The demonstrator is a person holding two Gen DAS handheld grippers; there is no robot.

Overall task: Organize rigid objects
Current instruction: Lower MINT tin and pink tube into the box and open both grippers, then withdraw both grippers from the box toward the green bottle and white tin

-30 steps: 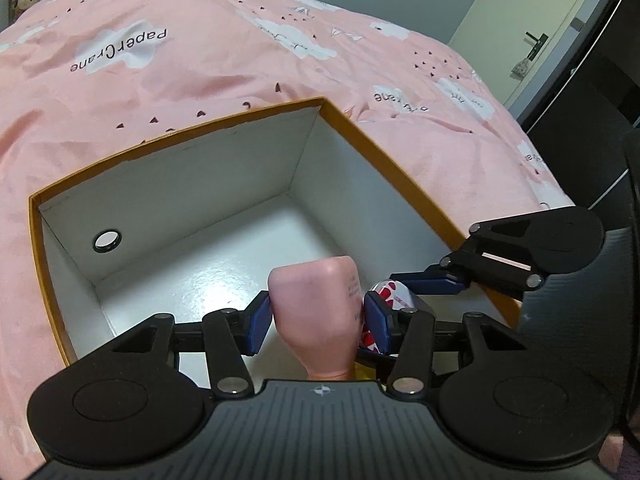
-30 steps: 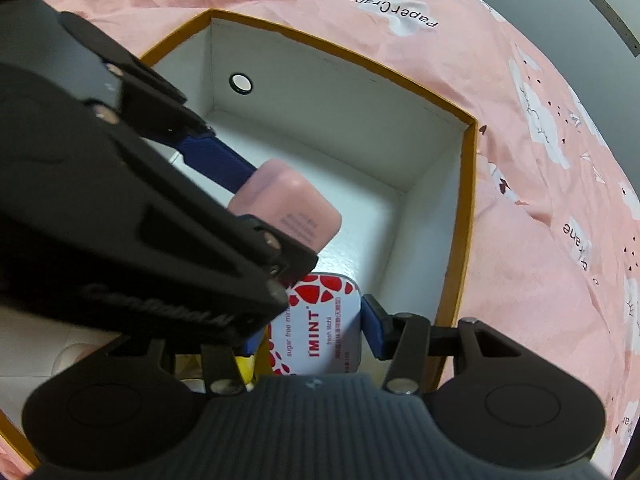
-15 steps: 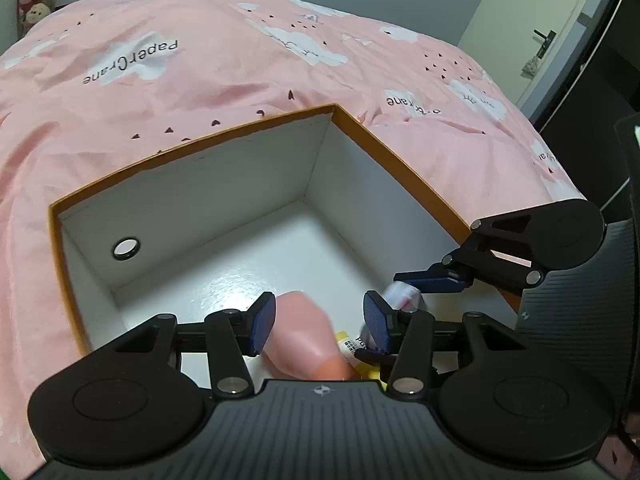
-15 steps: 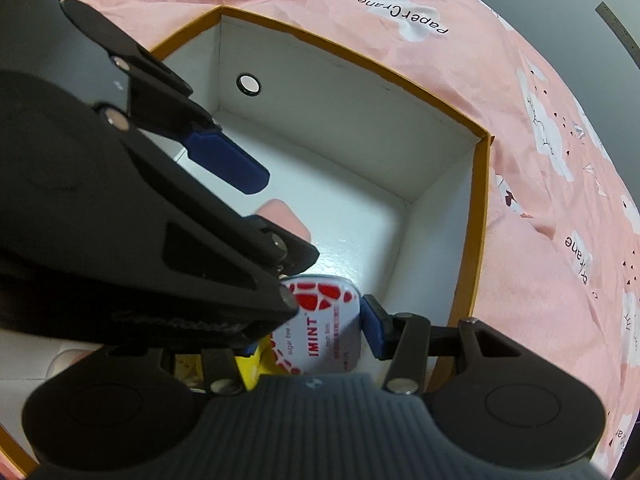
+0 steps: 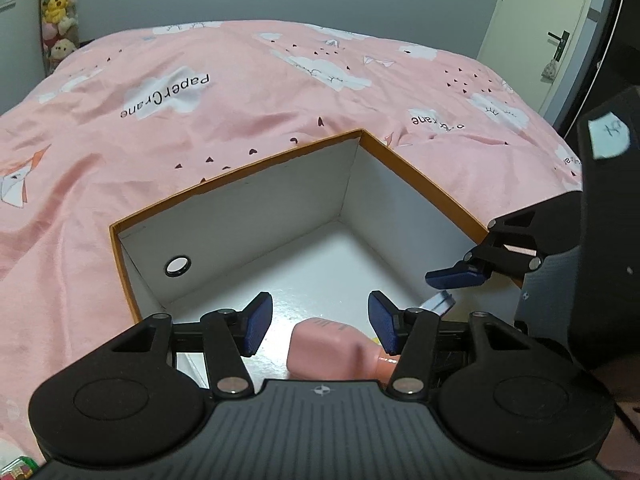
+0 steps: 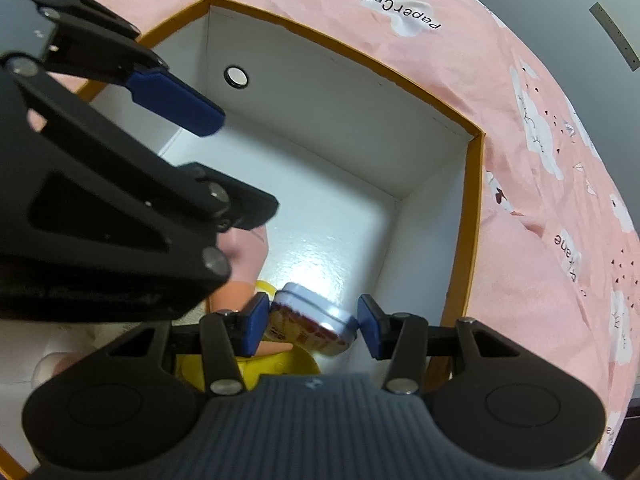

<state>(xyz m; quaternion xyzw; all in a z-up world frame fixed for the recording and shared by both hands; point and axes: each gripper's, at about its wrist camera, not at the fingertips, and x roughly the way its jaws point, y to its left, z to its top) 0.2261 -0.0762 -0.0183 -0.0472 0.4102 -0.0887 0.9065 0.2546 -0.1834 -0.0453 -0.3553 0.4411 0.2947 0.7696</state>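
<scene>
Left gripper [image 5: 320,322] jaws opening, clear of the pink bottle [image 5: 332,350]; right gripper [image 6: 310,322] jaws closing loosely around the mint tin [image 6: 316,322].

Glossy white cardboard box [image 5: 248,216] (orange-edged) — shiny metal mint tin [image 6: 320,314].

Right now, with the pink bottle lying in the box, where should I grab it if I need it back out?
Take the pink bottle across its broad flat-sided body, coming down from above with the left gripper, whose opening fingers already stand on either side of it. It lies tipped over on the box floor, and its narrow neck points back under the gripper, crowded by the mint tin.
</scene>
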